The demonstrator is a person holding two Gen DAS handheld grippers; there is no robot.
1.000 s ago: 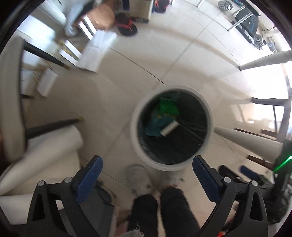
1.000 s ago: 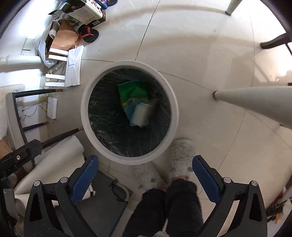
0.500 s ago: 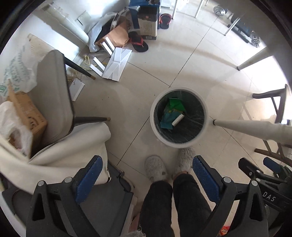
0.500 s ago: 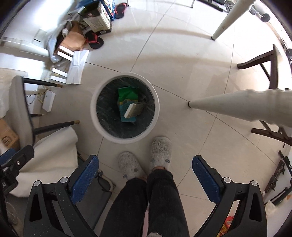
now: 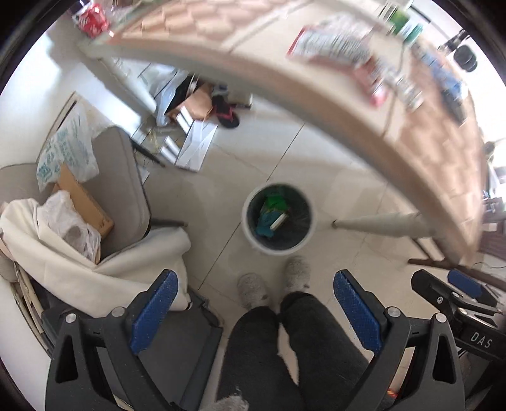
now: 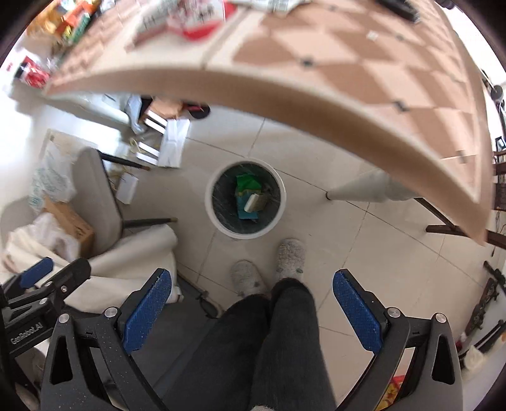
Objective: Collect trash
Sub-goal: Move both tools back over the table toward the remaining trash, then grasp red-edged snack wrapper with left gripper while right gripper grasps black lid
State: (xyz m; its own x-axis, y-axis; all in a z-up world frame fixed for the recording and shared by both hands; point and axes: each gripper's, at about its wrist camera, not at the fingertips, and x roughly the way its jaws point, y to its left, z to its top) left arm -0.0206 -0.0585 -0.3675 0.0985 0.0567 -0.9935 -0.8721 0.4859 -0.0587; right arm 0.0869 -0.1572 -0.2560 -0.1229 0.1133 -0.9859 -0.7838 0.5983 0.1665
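A white round trash bin [image 5: 308,235] [image 6: 212,211] with a dark liner stands on the tiled floor far below both grippers. Inside lie green and teal wrappers [image 5: 274,204] [image 6: 247,185] and a whitish box [image 5: 278,221] [image 6: 253,202]. My left gripper [image 5: 255,289] is open and empty, high above the floor. My right gripper [image 6: 252,287] is open and empty at a similar height. More packets [image 5: 335,44] [image 6: 189,19] lie blurred on the table top, along with a red can [image 5: 93,20].
A checkered table [image 5: 442,151] [image 6: 363,72] with a white tapered leg [image 5: 379,224] [image 6: 363,189] crosses the top. A grey chair [image 5: 123,186] holds a cardboard box [image 5: 82,202] and white cloth [image 5: 95,253]. The person's legs [image 5: 284,347] and slippers [image 6: 291,253] stand by the bin.
Both grippers have risen well above the bin, which now looks much smaller. The table top has come into view in both wrist views. Both stay open.
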